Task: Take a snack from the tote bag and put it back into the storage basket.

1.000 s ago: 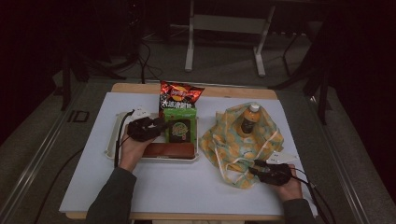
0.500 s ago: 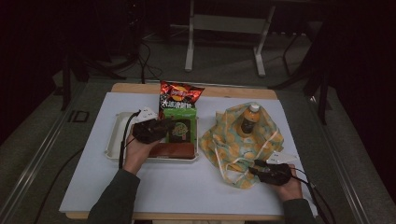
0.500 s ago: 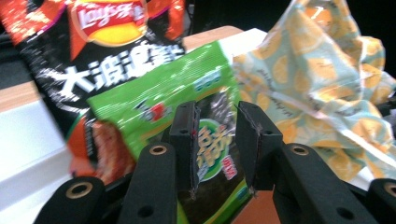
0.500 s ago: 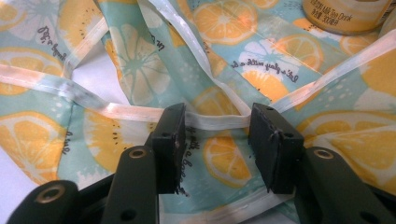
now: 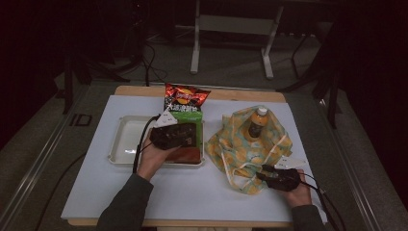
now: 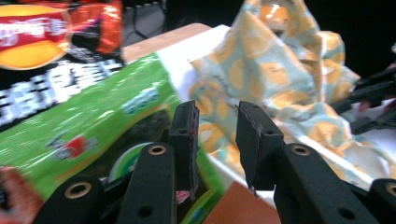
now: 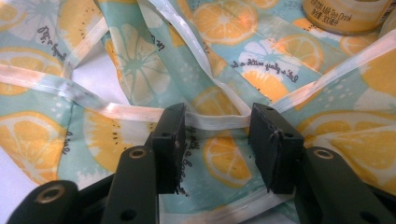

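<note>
Left gripper (image 5: 174,135) hovers over the white tray (image 5: 126,144), jaws spread and empty above the green packet (image 6: 88,116). Right gripper (image 7: 218,140), jaws apart, sits over the lemon-print cloth (image 5: 240,144), seemingly straddling its white edge strip. A bottle (image 5: 257,122) stands on the cloth; a chip bag (image 5: 185,96) lies behind the tray.

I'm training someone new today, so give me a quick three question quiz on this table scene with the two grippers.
1. True or false: the bottle stands inside the lemon-print bag.
2. What lies between the right gripper's open jaws? A) bag handle B) bottle cap C) chip bag
3. Over which thing does the left gripper hover?

Key
1. True.
2. A: the white bag handle.
3. The white tray, at the green packet, below the chip bag.
</note>
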Demonstrator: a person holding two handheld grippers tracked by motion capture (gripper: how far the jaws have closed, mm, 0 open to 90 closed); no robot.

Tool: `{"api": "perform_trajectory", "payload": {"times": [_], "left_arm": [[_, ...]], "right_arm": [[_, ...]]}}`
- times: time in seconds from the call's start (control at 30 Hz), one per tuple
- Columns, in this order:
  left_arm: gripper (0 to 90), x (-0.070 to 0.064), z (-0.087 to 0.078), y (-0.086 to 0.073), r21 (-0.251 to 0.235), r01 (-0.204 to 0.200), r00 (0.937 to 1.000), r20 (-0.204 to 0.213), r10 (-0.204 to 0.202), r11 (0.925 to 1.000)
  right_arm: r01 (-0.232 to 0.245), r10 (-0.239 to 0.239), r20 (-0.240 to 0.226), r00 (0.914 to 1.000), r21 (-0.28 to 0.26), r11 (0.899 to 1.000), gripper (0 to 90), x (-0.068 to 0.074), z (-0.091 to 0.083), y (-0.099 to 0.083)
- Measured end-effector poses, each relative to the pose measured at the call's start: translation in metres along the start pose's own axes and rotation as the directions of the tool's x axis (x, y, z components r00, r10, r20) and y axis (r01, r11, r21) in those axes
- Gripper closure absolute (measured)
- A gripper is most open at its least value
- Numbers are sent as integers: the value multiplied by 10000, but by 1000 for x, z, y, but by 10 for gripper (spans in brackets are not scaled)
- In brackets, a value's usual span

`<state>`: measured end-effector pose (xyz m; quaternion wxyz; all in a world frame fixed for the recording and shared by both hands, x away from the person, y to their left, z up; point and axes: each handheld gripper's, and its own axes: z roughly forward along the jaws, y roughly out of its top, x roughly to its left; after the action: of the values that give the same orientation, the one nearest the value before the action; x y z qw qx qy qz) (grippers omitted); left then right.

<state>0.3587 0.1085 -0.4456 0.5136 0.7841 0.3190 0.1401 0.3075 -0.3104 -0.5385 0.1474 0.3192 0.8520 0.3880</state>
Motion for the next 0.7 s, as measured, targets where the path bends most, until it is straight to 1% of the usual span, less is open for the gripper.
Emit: {"api": "perform_trajectory", "payload": {"times": [0.03,0.1,0.27,0.37,0.5,0.7], "left_arm": [[681,-3,4,2,74,-45,9999,152,44,10000],[681,-7,8,5,152,-148,9996,259,144,9998],[678,-15,18,10,264,-242,9986,475,229,9994],[675,-19,22,12,263,-196,9979,618,180,9995],[675,-23,28,14,250,-194,9972,729,175,9995],[671,-31,38,18,369,-339,9953,914,304,9987]], "right_arm": [[0,0,3,10000,0,10000,561,0,0,0],[7,-7,7,10000,1,10000,561,0,0,0],[2,-2,4,10000,1,10000,561,0,0,0],[2,-2,2,10000,2,10000,561,0,0,0],[4,-4,4,10000,2,10000,561,0,0,0],[0,0,-1,10000,1,10000,561,0,0,0]]}}
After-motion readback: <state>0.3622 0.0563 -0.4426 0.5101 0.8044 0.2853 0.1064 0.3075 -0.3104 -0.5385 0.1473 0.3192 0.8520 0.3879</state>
